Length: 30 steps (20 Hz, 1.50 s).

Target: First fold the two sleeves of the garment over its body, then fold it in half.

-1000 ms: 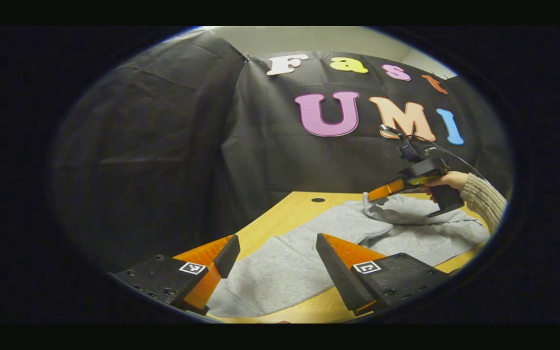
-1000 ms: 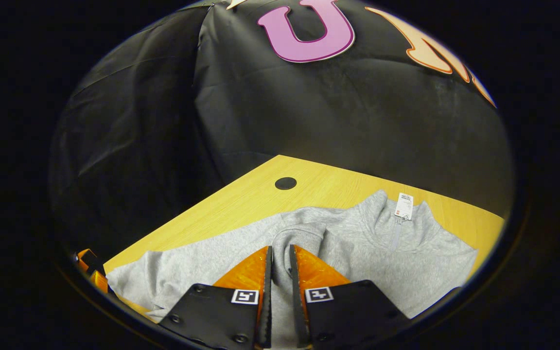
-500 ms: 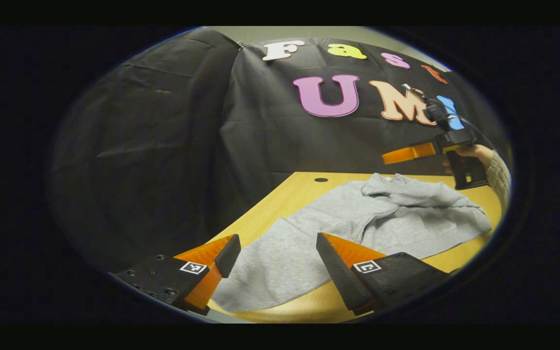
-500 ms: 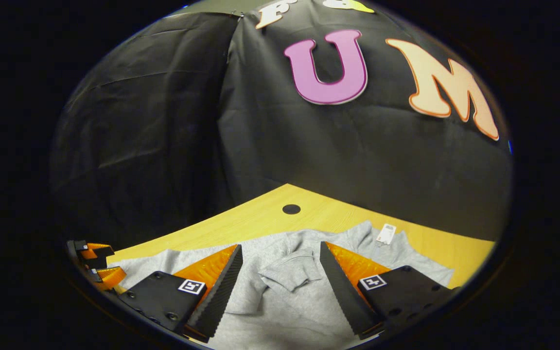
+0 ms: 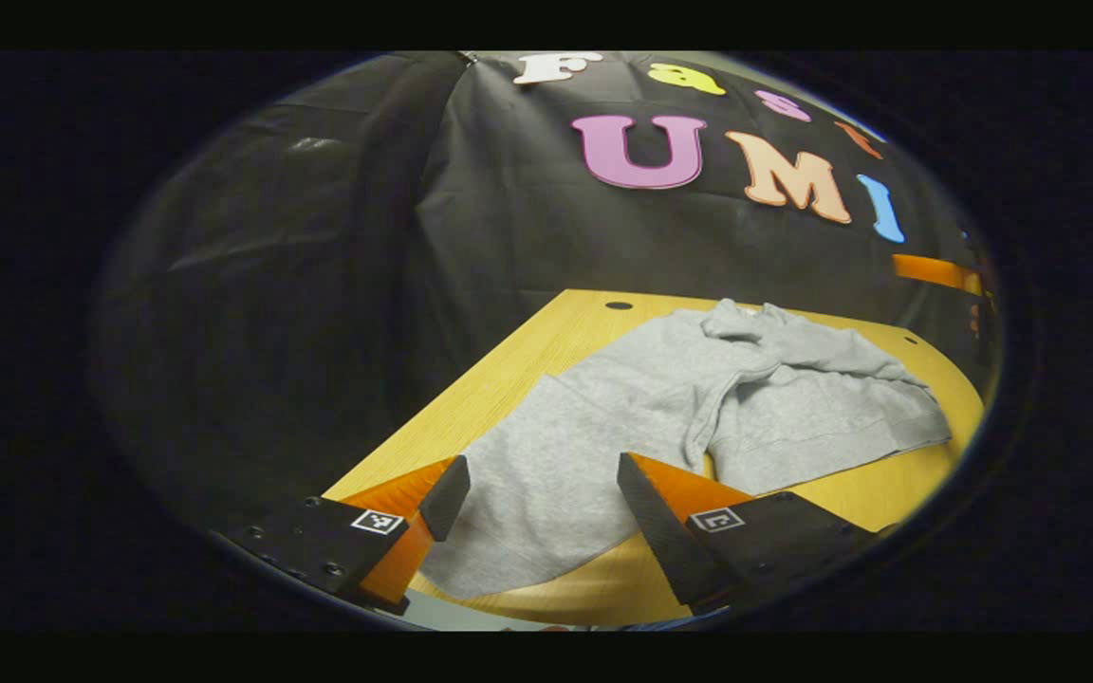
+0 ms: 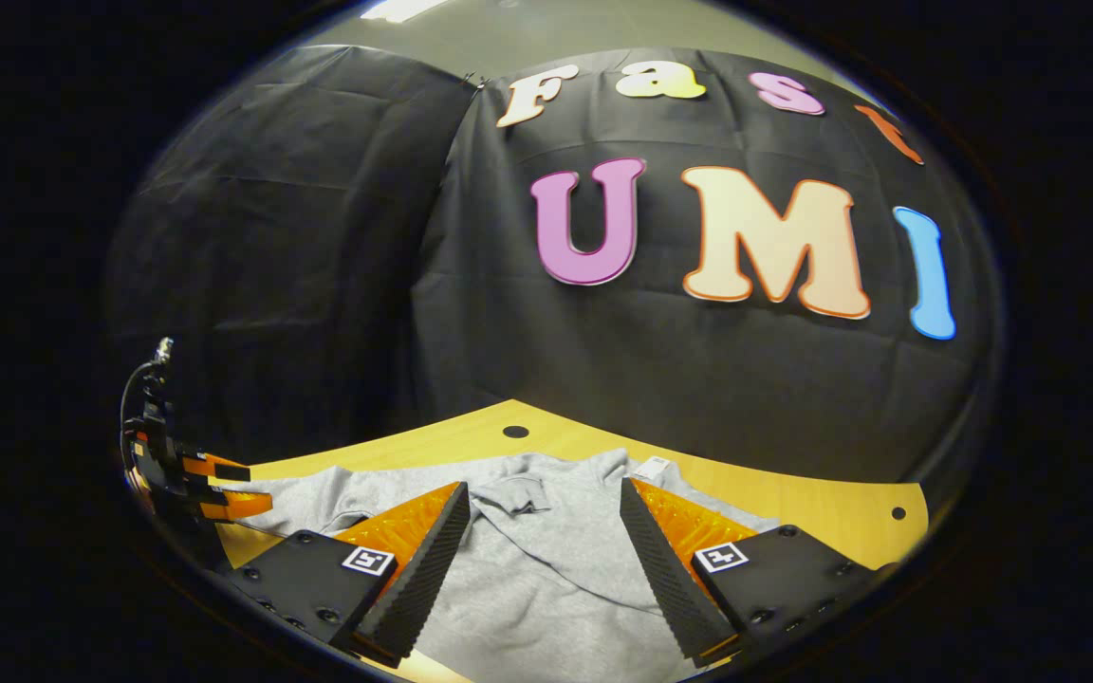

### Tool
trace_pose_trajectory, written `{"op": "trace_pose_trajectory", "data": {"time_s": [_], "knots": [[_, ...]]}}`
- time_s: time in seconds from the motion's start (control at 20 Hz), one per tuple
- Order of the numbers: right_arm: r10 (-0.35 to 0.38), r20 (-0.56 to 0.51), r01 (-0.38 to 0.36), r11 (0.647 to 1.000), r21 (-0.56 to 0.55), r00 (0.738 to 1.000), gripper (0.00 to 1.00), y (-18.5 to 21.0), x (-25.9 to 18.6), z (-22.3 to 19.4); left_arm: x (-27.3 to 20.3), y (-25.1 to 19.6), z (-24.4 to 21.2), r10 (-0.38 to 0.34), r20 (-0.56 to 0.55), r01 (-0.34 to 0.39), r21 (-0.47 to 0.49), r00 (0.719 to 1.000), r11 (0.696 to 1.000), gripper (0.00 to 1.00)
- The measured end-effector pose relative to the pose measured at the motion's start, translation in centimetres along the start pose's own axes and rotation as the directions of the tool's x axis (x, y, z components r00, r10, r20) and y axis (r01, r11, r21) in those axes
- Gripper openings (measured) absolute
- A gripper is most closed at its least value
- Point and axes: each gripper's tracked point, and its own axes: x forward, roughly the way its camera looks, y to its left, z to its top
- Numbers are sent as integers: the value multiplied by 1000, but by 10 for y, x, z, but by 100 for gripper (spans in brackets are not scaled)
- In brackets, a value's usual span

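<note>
The grey sweatshirt (image 5: 660,408) is spread across the middle of the wooden desk (image 5: 546,351), collar end toward the far edge by the black cloth wall (image 5: 319,285). One sleeve (image 6: 518,495) looks folded over the chest already, with its cuff lying near the collar tag (image 6: 653,467). The other sleeve (image 5: 518,493) stretches out flat toward the near left corner.

Left tool (image 5: 539,498) is wide open and holding nothing — it hovers just above that loose sleeve near the cuff end. Right tool (image 6: 539,531) is also gaping, empty, up over the body of the sweatshirt.

My read on handling: it's soft, floppy fleece, light enough to lift, and it'll sag and bunch wherever it isn't supported. I'd pinch the cuff, since the doubled hem gives the fingers something thicker to bite, then carry it low across so it doesn't drag the body along.

Room-wise, there's bare wood along the far edge and some at the near right corner. The cuff sits close to the near edge though — easy to slide off there.
</note>
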Motion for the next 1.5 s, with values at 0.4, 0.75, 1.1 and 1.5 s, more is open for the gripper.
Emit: {"op": "trace_pose_trajectory", "data": {"time_s": [0.4, 0.75, 1.1, 1.5], "knots": [[-227, 6, 225, 969, 100, 974, 100, -92, -90, -40, -8, 20, -31, 54, -115, -50, 34, 992, 998, 93], [-342, -9, 341, 932, 124, 940, 98, -135, -134, -62, -7, 20, -36, 46, -130, -42, 29, 990, 999, 94], [-359, -16, 357, 923, 142, 933, 98, -135, -152, -78, -8, 8, -37, 21, -125, -20, 13, 992, 1000, 79], [-383, -79, 391, 906, 165, 920, 98, -138, -170, -112, -12, 0, -35, 6, -97, -7, -12, 995, 1000, 12]]}}
